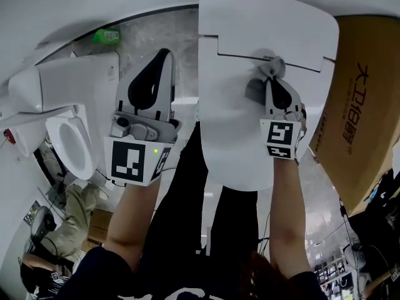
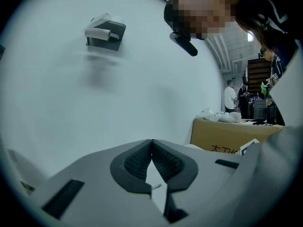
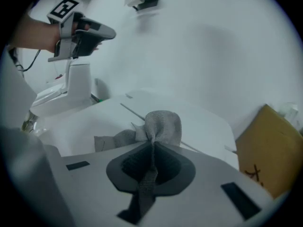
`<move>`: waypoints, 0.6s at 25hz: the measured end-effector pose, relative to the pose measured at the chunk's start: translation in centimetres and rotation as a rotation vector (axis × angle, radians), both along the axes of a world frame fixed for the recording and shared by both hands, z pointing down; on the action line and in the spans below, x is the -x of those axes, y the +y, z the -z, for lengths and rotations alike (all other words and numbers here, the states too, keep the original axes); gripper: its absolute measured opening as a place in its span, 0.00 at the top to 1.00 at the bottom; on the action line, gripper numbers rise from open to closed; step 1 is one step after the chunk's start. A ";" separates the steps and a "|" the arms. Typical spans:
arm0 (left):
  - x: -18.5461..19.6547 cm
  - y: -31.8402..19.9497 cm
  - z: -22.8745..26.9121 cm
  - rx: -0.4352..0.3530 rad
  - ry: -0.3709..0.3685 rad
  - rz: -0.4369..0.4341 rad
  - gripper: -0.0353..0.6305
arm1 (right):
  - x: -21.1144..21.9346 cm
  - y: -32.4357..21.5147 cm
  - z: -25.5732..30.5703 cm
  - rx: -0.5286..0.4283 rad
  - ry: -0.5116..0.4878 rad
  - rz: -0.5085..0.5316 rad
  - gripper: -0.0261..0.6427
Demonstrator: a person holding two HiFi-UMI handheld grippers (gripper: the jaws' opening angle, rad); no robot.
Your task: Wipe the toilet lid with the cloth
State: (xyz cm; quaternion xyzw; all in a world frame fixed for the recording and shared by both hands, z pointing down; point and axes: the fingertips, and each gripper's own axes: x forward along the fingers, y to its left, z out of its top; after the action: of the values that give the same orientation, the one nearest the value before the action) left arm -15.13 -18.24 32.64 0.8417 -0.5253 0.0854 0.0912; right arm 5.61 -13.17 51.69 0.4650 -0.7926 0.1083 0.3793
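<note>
1. Cloth (image 3: 161, 126), grey and bunched, is lying on the white toilet lid (image 1: 250, 124) near its far, hinge end, just beside the seam running across it.
2. Pinching the cloth's gathered middle, the right tongs (image 3: 152, 145) are clamping it firmly, with a strip trailing back between the jaws. This grip is probably letting the loose folds spread on the lid as a wiping pad.
3. Hovering off to the lid's left, the left tongs (image 2: 151, 143) are pressing tip to tip with nothing between them, seemingly held aside to leave the wiping path free.
4. Standing just beside the lid's right edge, a cardboard box (image 1: 365, 99) is limiting room, so strokes toward that side are calling for care.
</note>
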 end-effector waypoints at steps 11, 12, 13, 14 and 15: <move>-2.1 0.1 -0.1 0.003 0.001 -0.029 0.92 | -20.8 2.2 -0.6 0.003 0.049 -0.512 0.91; -2.2 0.1 -0.1 0.003 0.001 -0.032 0.92 | -20.5 2.7 -0.6 0.002 0.046 -0.524 0.91; -2.2 0.1 -0.1 0.004 0.001 -0.034 0.92 | -20.0 3.1 -0.6 -0.001 0.041 -0.532 0.91; -2.3 0.1 -0.1 0.003 0.000 -0.036 0.92 | -19.4 3.3 -0.6 -0.005 0.035 -0.536 0.91; -2.4 0.1 -0.1 0.001 0.001 -0.037 0.92 | -18.6 3.4 -0.5 -0.008 0.030 -0.532 0.91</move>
State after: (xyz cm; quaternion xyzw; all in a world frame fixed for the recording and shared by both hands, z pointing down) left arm -12.77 -18.12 32.76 0.8511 -0.5098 0.0871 0.0903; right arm 24.20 -9.72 52.23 0.6600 -0.6372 0.1941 0.3474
